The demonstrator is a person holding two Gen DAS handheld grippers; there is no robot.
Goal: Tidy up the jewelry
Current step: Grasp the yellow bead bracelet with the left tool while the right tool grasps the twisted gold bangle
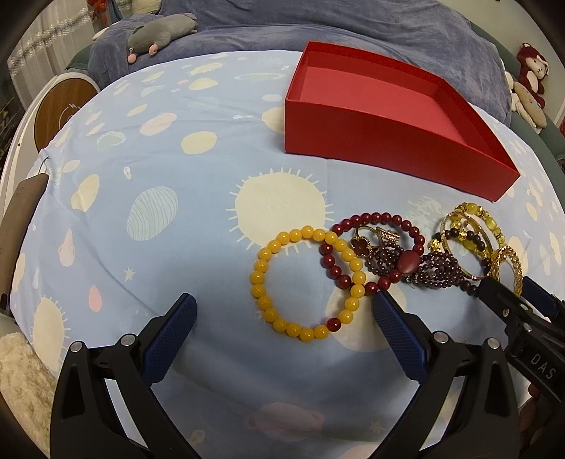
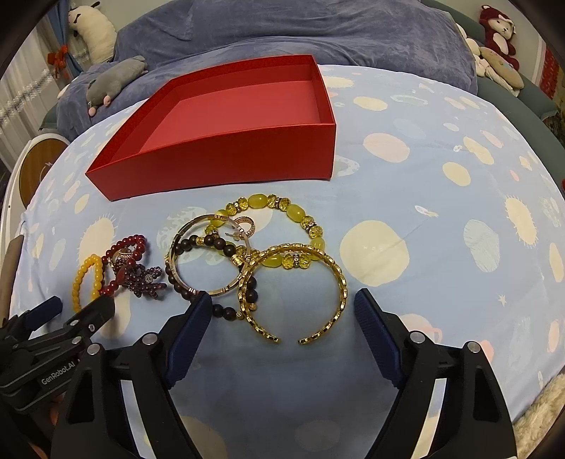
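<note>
An empty red box (image 1: 356,130) (image 2: 226,155) stands open on a light blue space-print cloth. In front of it lies a pile of jewelry. In the left wrist view my left gripper (image 1: 284,310) is open, with a yellow bead bracelet (image 1: 263,282) lying flat between its fingers. A dark red bead bracelet (image 1: 370,217) and purple beads (image 1: 438,272) lie to the right of it. In the right wrist view my right gripper (image 2: 282,303) is open around a gold cuff bangle (image 2: 339,279). A yellow crystal bracelet (image 2: 296,213), a rose-gold bangle (image 2: 183,229) and dark wooden beads (image 2: 215,242) lie just beyond it.
The blue cloth (image 1: 159,159) covers a rounded table. Behind it is a purple blanket (image 2: 317,31) with a grey plush toy (image 1: 159,33). More plush toys (image 2: 498,39) sit at the far right. A round wooden disc (image 1: 60,109) stands at the left.
</note>
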